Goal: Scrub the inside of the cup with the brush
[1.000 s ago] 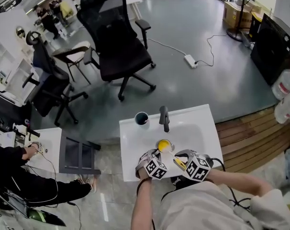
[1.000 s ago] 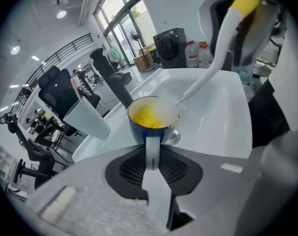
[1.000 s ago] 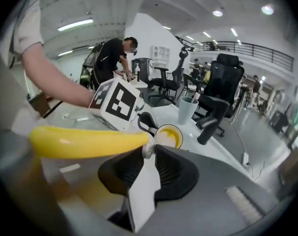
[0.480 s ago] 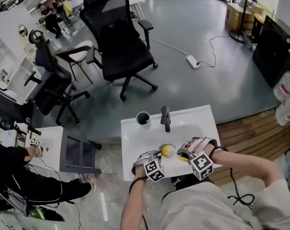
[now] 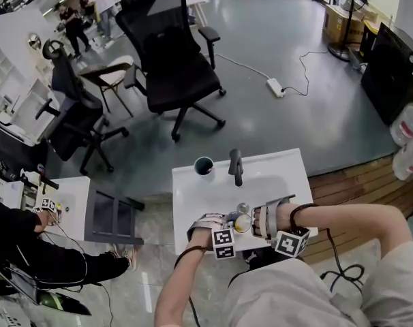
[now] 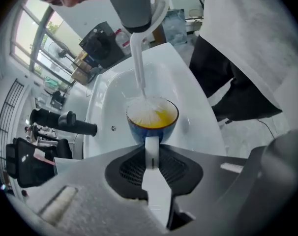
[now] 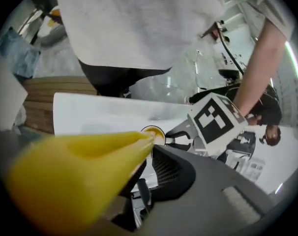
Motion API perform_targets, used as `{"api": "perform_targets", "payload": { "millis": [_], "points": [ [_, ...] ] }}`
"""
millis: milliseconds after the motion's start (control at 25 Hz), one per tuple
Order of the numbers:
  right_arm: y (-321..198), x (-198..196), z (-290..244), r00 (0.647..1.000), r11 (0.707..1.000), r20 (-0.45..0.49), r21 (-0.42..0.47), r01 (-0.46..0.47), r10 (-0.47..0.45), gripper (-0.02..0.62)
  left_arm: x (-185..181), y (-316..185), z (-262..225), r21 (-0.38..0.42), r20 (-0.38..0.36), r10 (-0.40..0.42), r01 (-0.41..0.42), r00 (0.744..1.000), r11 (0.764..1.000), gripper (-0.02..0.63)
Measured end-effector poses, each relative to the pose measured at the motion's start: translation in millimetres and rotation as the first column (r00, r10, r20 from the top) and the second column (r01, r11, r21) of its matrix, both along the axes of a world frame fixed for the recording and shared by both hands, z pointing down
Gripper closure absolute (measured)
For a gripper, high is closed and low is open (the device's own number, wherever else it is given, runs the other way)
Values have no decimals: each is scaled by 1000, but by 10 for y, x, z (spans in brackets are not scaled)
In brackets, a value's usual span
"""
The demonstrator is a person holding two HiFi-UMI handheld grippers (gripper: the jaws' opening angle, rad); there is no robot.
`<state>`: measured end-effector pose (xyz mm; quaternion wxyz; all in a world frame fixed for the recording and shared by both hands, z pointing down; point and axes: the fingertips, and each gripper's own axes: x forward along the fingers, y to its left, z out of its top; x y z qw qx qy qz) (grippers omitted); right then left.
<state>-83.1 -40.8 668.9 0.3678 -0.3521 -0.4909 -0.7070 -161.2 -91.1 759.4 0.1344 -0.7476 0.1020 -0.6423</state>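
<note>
Left claw point(image 6: 151, 150) clamped on cup point(image 6: 153, 123) handle, above sink point(image 6: 105, 95). Right claw point(image 7: 141, 165) grips yellow brush point(image 6: 138, 68) handle; bristles inside cup, seemingly against inner wall.

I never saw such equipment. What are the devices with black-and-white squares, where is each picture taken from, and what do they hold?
No robot: a person holds a two-jaw gripper in each hand; the cubes with squares belong to them. The wide room picture comes from a camera on the person's head, the other two from cameras riding on the grippers. The left gripper clamps the handle of a blue cup, yellow inside, at the white sink. The right gripper clamps a yellow-handled brush whose white bristles are in the cup. A black faucet and a dark cup stand behind.
</note>
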Motion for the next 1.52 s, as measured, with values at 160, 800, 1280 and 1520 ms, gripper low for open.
{"api": "perform_targets", "payload": {
  "millis": [160,800,1280,1520],
  "points": [
    [-13,-54,3,994,992,4,-70,-105,106,557,2,-7,9,14,4,-17,17,1000,1000,548],
    [-672,-175,-146,130,-260,-418,-748,-611,899,558,-94,-281,32,58,-230,-453,477,861,877,548],
    [-957,49,-133,-203,-802,-776,-585,-122,597,557,-69,-298,24,62,-255,-572,604,779,795,548],
    [-522,-18,-16,277,-3,-268,-723,-691,923,558,-21,-198,86,-2,-246,-552,569,797,823,548]
  ]
}}
